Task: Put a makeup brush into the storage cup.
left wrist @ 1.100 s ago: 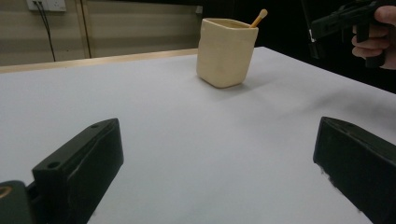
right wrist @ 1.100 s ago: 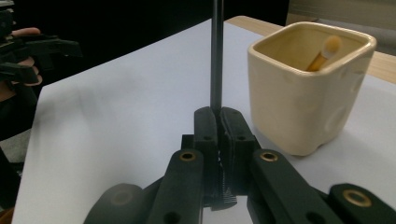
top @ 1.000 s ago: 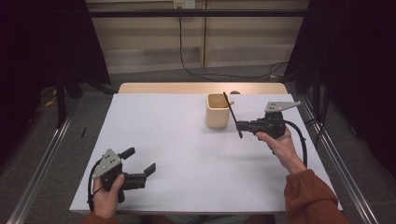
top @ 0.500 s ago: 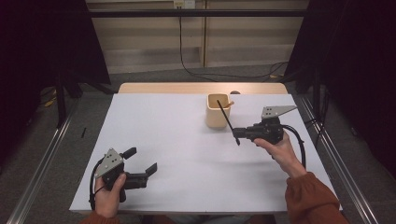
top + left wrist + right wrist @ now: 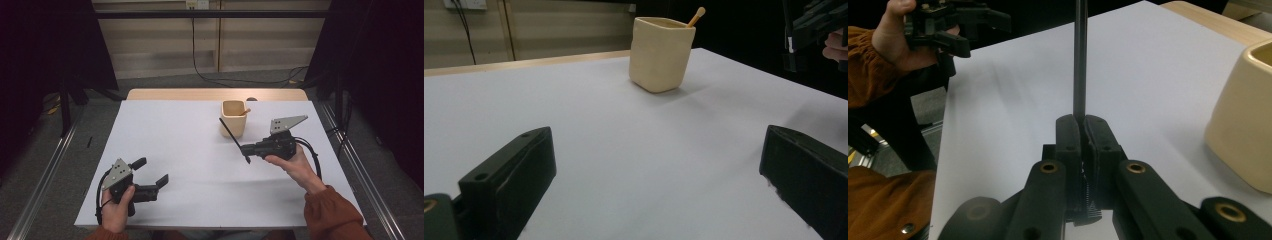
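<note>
The worktop (image 5: 200,165) is covered by a white sheet, with a cream cup (image 5: 233,119) stood toward its far side. A wooden stick (image 5: 244,111) is leant inside the cup. The right gripper (image 5: 246,149) is held just in front of the cup, its jaws closed tight on a thin black stick (image 5: 232,138), which is carried in the air, tilted, clear of the cup. The left gripper (image 5: 151,174) is rested near the front left corner, jaws spread wide and nothing held. The work is judged partly done: one stick is stowed, the black stick is gripped, and its placing in the cup seems left to do.
</note>
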A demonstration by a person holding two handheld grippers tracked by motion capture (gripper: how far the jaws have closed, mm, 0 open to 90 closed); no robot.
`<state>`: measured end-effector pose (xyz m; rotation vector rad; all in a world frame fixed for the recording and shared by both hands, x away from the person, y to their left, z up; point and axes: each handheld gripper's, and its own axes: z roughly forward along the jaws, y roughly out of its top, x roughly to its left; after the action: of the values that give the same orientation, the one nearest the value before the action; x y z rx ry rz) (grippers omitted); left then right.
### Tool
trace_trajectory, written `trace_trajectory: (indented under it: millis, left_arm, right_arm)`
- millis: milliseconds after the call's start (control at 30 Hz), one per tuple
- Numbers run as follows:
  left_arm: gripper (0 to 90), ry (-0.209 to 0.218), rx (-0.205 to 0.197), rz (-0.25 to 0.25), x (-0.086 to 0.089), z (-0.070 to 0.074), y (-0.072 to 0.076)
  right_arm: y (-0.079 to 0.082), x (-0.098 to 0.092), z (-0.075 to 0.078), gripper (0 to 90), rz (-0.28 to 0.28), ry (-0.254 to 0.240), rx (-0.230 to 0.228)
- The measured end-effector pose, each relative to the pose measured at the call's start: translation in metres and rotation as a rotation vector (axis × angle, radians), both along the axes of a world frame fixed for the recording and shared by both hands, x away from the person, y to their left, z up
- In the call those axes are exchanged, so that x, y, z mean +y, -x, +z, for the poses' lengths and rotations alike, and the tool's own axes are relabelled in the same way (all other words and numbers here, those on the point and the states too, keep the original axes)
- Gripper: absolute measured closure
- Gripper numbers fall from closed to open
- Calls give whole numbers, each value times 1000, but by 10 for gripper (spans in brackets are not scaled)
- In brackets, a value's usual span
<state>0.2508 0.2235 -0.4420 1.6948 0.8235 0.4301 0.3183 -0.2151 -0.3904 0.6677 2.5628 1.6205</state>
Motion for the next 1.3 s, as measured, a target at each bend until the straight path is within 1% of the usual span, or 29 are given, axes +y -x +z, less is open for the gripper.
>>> trace_trajectory:
  millis: [167, 200, 300, 467, 600, 700, 767, 967, 1033, 1100, 1200, 1233, 1300]
  left_arm:
    - [15, -1, -1, -3, 0, 0, 0]
    - [16, 0, 1, -2, -1, 0, 0]
    - [15, -1, 0, -2, 0, 0, 0]
    - [15, 4, 2, 2, 0, 0, 0]
    - [16, 2, 0, -2, -1, 0, -1]
    - [15, 1, -1, -3, -1, 0, -1]
    - [15, -2, -2, -4, -1, 0, -1]
    - [15, -4, 0, -6, -1, 0, -2]
    - [16, -2, -1, -7, -1, 0, -2]
    - [15, 2, 1, 0, 0, 0, -2]
    - [16, 0, 0, -1, 0, 0, -2]
    - [16, 0, 0, -3, 0, 0, -2]
    - [15, 1, 0, -3, -1, 0, -2]
  right_arm:
    - [2, 5, 2, 854, 28, 16, 2]
    - [3, 8, 3, 854, 42, 24, 2]
    - [5, 12, 5, 854, 62, 52, -1]
    - [6, 18, 9, 854, 74, 90, -4]
    - [7, 22, 13, 854, 88, 132, -1]
    - [5, 24, 15, 854, 91, 182, 7]
    - [5, 25, 15, 854, 93, 207, 12]
    - [4, 34, 16, 854, 128, 289, 35]
    - [4, 38, 15, 854, 140, 300, 48]
    - [3, 43, 16, 854, 153, 320, 51]
    - [2, 47, 17, 854, 166, 347, 52]
    - [2, 49, 18, 854, 168, 363, 49]
    - [0, 50, 19, 854, 168, 380, 41]
